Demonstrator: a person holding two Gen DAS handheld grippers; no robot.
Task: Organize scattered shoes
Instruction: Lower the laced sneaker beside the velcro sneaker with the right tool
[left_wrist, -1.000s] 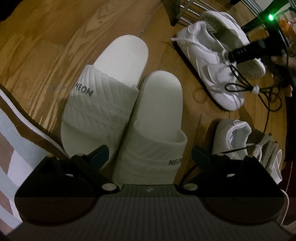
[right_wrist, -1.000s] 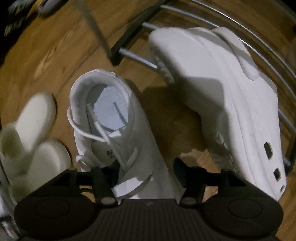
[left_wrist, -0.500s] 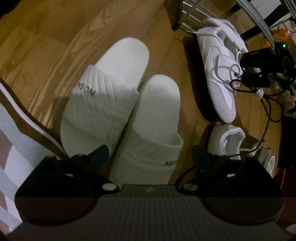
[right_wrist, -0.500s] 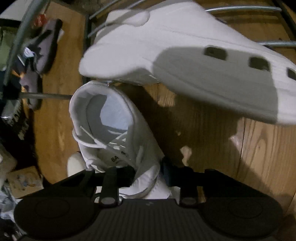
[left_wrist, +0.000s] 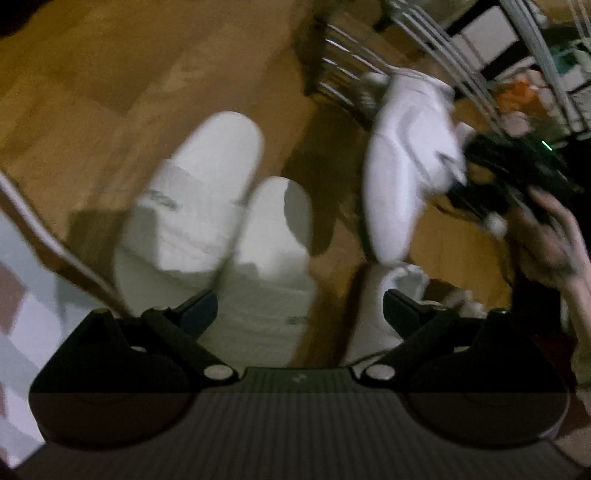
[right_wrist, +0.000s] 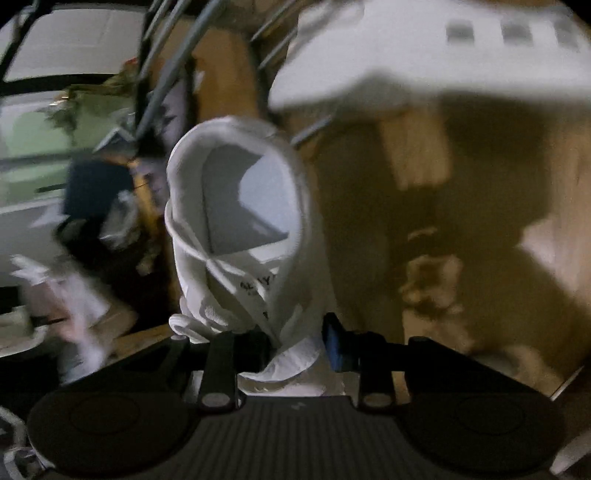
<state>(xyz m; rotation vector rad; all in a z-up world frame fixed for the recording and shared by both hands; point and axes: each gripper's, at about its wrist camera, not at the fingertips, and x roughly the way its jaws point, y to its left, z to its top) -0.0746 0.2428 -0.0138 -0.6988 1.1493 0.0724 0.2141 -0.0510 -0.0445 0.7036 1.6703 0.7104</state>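
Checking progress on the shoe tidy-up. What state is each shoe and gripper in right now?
White sneaker: gripped, lifted off the floor.
Right gripper: fingers shut on the sneaker.
Left gripper: fingers open, holding nothing.
Two white slides: side by side on the floor.
White clog: lying by the metal rack.

Left gripper (left_wrist: 297, 314): black, ribbed grey body, 2 silver pivot screws. Right gripper (right_wrist: 295, 341): black, 1 blue-padded finger.
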